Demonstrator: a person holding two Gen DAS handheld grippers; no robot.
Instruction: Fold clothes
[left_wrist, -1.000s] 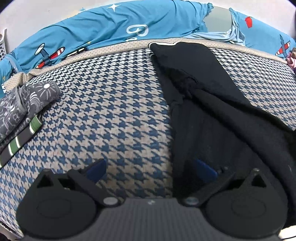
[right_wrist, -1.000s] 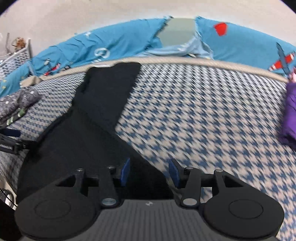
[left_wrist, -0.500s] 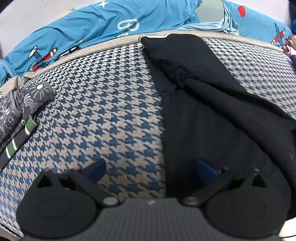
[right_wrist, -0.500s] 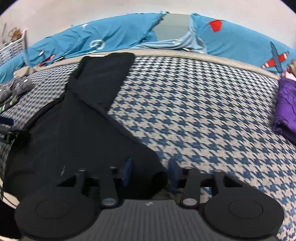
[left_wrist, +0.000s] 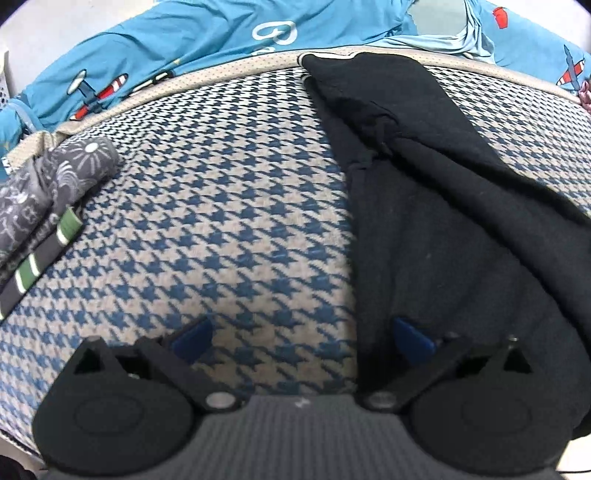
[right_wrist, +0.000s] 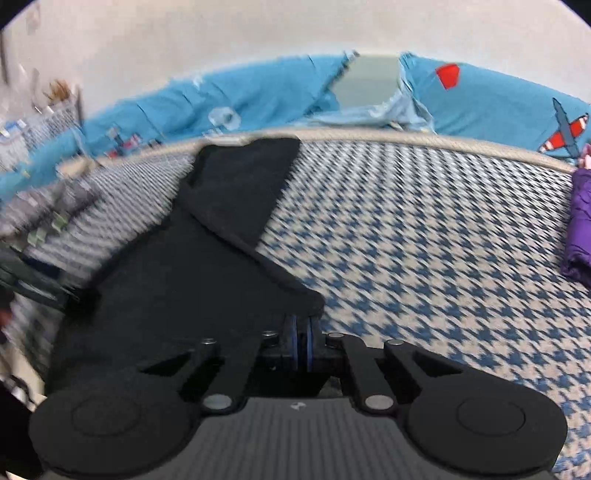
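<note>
A black garment (left_wrist: 436, 206) lies on the blue-and-beige houndstooth bed cover (left_wrist: 229, 206), stretching from the near edge to the far edge. My left gripper (left_wrist: 301, 336) is open, its right blue pad over the garment's near left edge and its left pad over bare cover. In the right wrist view the same garment (right_wrist: 192, 266) lies left of centre. My right gripper (right_wrist: 302, 338) is shut on the garment's near right corner, the cloth pinched between the blue pads.
A grey patterned folded cloth with a green-striped band (left_wrist: 48, 199) lies at the left. A purple cloth (right_wrist: 580, 229) lies at the right. A blue airplane-print quilt (left_wrist: 207, 44) runs along the far edge against the wall. A white wire basket (right_wrist: 48, 122) stands far left.
My right gripper has closed on the garment's near right corner; it was open around it before. The right view is now blurred with motion. My left gripper stays open at the left edge.
</note>
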